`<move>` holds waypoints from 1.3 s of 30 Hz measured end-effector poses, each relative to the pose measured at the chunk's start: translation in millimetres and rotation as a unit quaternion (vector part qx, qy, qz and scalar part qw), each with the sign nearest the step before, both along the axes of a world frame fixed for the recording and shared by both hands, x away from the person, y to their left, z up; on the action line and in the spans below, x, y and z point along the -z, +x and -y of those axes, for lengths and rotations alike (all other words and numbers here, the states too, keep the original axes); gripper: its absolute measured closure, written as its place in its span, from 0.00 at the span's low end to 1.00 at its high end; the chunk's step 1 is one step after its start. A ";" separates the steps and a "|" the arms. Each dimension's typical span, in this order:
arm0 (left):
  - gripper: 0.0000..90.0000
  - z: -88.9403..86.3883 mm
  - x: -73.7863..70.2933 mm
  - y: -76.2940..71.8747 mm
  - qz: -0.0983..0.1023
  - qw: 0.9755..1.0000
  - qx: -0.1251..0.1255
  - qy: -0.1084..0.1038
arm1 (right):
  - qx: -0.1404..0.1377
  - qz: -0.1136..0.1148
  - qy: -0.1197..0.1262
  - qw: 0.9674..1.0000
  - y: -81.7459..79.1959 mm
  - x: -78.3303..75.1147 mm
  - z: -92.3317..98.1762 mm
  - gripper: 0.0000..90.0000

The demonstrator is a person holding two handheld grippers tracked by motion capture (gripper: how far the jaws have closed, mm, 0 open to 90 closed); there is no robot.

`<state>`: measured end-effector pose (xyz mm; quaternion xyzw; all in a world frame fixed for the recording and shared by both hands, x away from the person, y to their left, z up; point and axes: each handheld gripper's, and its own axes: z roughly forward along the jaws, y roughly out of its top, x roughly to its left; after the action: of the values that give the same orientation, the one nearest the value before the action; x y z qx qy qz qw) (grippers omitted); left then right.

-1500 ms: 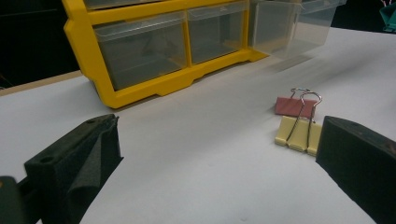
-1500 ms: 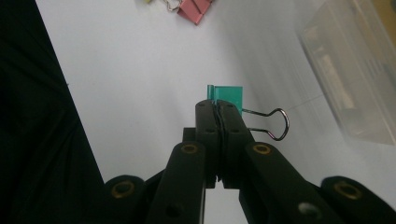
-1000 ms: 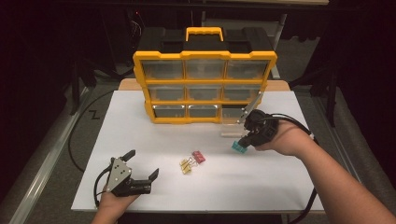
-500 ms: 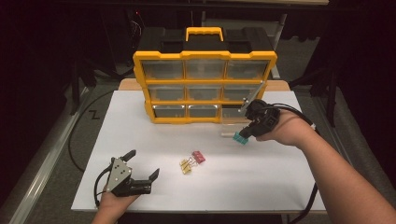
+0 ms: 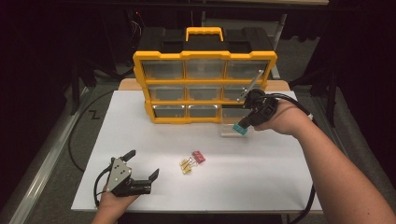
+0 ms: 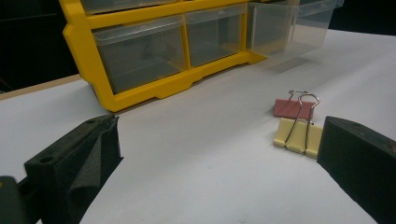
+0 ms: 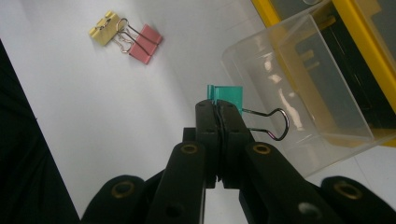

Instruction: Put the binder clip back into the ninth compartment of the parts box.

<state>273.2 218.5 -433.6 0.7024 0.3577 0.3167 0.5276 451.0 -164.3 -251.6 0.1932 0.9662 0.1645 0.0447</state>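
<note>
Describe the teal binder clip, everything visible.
The teal binder clip is a small clip with a flat teal body and thin dark wire handles looping out to one side. The right gripper is shut on it, jaws pinching it, so it hangs clear of the white table. It sits at the rim of the clear plastic drawer pulled out of the yellow organizer; whether it touches the drawer wall is unclear.

Right gripper with teal binder clip lifted, shifted toward clear drawer at organizer front.
</note>
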 end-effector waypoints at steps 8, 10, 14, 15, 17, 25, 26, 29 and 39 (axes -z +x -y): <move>0.00 -0.2 -0.2 -0.4 0.000 1.000 0.002 -0.001 | 0.001 0.003 -0.008 1.000 7.1 -6.1 -6.8 1.00; 0.00 -0.4 -0.3 -0.6 0.001 1.000 0.001 -0.002 | 0.000 0.005 -0.006 1.000 9.2 -7.9 -8.9 1.00; 0.00 -0.8 -0.7 -1.1 0.003 1.000 0.001 -0.006 | 0.003 0.003 -0.012 1.000 13.4 -9.8 -11.8 1.00; 0.00 -1.0 -0.7 -1.0 0.004 1.000 0.001 -0.007 | 0.004 0.005 -0.012 1.000 14.5 -9.8 -12.6 1.00; 0.00 -1.1 -0.5 -0.8 0.003 1.000 0.001 -0.007 | 0.005 0.005 -0.013 1.000 17.0 -10.9 -14.1 1.00; 0.00 -0.6 0.3 -0.1 -0.002 1.000 0.005 -0.006 | 0.007 0.008 -0.020 1.000 27.8 -10.5 -19.7 1.00; 0.00 -0.6 0.4 0.1 -0.003 1.000 0.007 -0.004 | 0.008 0.009 -0.022 1.000 28.8 -10.0 -20.7 1.00; 0.00 0.1 0.7 0.2 -0.003 1.000 0.007 -0.002 | 0.008 0.010 -0.025 1.000 31.8 -8.0 -23.2 1.00; 0.00 -0.5 0.4 -0.7 -0.004 1.000 0.006 -0.004 | 0.016 0.010 -0.026 0.999 43.6 -2.7 -22.2 1.00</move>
<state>272.4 219.0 -434.0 0.7035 0.3570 0.3092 0.5311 494.6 -142.1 -248.9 0.2054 0.9666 0.1401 0.0619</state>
